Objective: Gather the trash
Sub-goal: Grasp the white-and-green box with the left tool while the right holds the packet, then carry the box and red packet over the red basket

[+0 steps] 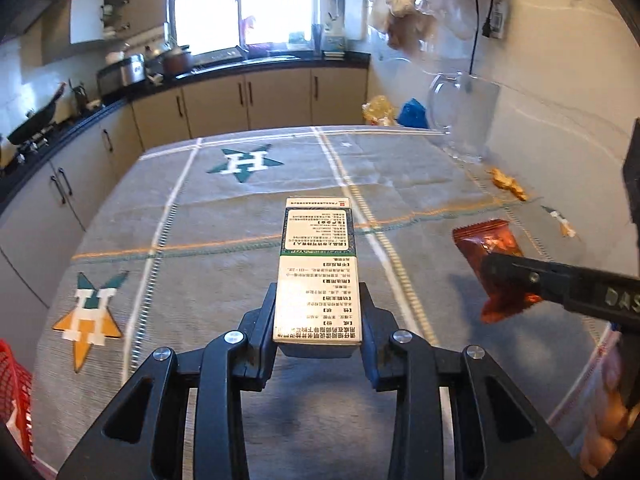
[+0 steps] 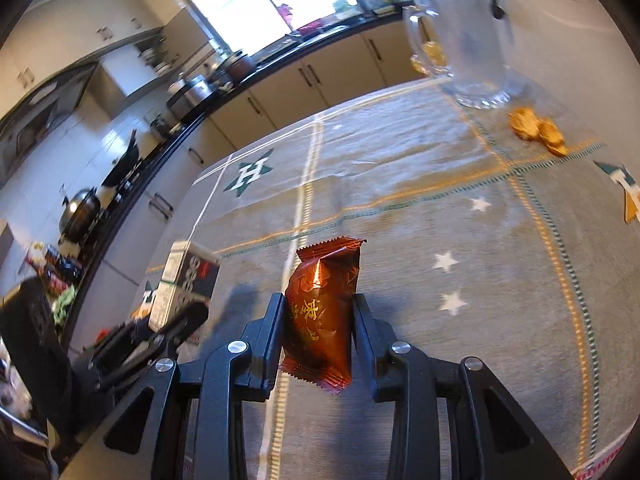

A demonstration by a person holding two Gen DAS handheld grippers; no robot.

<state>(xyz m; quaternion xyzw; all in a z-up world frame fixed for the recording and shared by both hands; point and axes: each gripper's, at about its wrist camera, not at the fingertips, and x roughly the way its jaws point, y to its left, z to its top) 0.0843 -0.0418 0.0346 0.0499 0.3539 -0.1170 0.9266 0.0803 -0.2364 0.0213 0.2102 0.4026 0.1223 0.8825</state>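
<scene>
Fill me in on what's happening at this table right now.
A person is clearing trash off a kitchen table with a handheld claw in each hand. The left claw is clamped on a white printed carton, its jaws pressing both long sides. The right claw holds a red-brown snack wrapper. Still on the tablecloth are some orange food scraps beside a clear glass jug.

You see a matt printed cardboard box [image 1: 318, 272], a glossy red-brown foil wrapper [image 2: 322, 312], a woven cloth tablecloth [image 1: 248, 208] of rough matt weave, a clear smooth glass jug [image 2: 468, 52], and matt black plastic gripper fingers [image 2: 268, 340] with shiny metal pins.
</scene>
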